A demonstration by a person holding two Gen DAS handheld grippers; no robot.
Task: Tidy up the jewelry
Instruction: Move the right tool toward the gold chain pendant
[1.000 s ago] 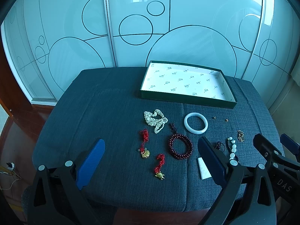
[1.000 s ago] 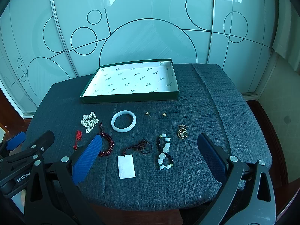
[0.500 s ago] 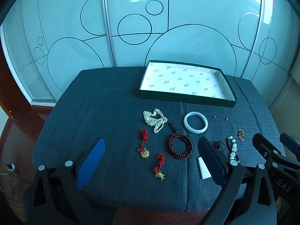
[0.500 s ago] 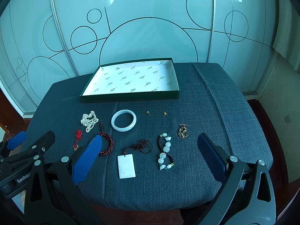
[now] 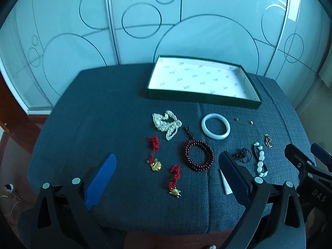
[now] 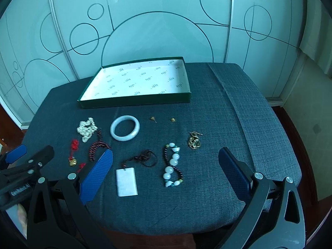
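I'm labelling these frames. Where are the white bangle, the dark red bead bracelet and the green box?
white bangle (image 6: 134, 133): right wrist view, on its right rim.
dark red bead bracelet (image 5: 187, 155): left wrist view, on its left arc of beads.
green box (image 6: 134, 101): right wrist view, on its near outer wall.

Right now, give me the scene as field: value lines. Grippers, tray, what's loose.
left gripper: open, holding nothing, above the near edge
right gripper: open, holding nothing
tray: green, white lining, nothing in it, far side of the dark cloth surface
loose items: white bangle, dark red bead bracelet, white rectangular pendant on a dark cord, white bead bracelet, pearl strand, two red-tassel gold charms, gold chain, two small gold studs
sorted so far: none
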